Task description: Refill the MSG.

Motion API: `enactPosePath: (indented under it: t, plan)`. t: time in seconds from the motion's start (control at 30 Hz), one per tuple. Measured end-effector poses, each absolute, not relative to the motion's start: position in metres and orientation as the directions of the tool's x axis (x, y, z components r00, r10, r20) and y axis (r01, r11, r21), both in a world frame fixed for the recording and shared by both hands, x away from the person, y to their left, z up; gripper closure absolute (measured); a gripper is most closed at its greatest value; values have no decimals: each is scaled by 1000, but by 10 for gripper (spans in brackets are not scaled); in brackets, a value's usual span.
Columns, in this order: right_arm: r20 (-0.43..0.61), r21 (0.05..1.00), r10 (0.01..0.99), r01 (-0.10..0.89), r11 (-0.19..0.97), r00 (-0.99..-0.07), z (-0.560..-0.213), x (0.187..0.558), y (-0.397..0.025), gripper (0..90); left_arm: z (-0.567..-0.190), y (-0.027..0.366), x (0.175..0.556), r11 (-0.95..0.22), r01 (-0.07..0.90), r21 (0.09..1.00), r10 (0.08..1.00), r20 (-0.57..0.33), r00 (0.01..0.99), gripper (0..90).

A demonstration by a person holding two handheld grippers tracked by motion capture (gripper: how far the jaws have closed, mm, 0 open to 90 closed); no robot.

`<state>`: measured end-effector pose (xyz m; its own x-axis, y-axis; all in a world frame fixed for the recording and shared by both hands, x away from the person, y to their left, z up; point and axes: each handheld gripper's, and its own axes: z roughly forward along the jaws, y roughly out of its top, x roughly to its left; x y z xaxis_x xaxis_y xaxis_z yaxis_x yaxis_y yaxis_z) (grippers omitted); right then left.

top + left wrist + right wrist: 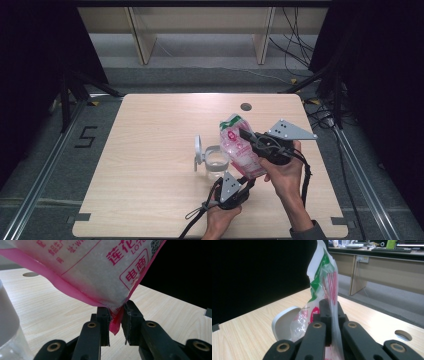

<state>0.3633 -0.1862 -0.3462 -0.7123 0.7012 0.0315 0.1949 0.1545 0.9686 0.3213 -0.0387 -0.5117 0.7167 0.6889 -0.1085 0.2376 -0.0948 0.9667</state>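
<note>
High view: one thin plastic bag (241,146), pink-edged, printed in red and green, crinkled and partly see-through, held above one pale wood-grain table (150,165) between two black claws. Right gripper (248,136) clamped flat across the bag's upper half, topped by one grey three-cornered plate (290,130); left gripper (246,181) nipped onto the bag's lower corner, under a second, smaller grey plate (230,184). Two hands counted, one behind each claw. Just left of both claws, one clear round jar (216,163) with a glassy wall, standing upright on the table, its one pale disc-shaped lid (198,151) tipped up on edge at the jar's far left side. One round hole (245,106) in the tabletop, well beyond the right claw.

Left gripper view: two matte black jaws pressed together on the pink sealed corner of the bag (100,272), which rose straight above the tips, smooth film over a grainy white filling, red print on it. Clear jar wall (10,325) seen at the far left of the jaws.

Right gripper view: two jaws squeezed on the wrinkled film, the bag's (324,277) crumpled green-and-red top standing above the tips; rounded white lid (283,323) just left of them.
</note>
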Motion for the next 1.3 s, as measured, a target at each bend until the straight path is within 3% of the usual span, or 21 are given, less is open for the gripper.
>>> enactPosePath:
  t: [0.27, 0.43, 1.03, 1.3]
  plan:
    - [83, 964, 705, 236, 122, -705, -351, 370, -176, 900, -514, -42, 322, -71, 248, 966, 683, -134, 718, 766]
    - [48, 965, 711, 218, 149, -701, -353, 374, -171, 900, -516, -43, 321, -64, 237, 969, 680, -131, 721, 768]
    - [75, 955, 707, 254, 152, -703, -358, 386, -160, 900, -517, -50, 326, -12, 250, 968, 672, -177, 719, 772]
    - [7, 962, 717, 201, 186, -697, -361, 392, -157, 900, -517, -52, 328, -22, 246, 969, 669, -169, 724, 775]
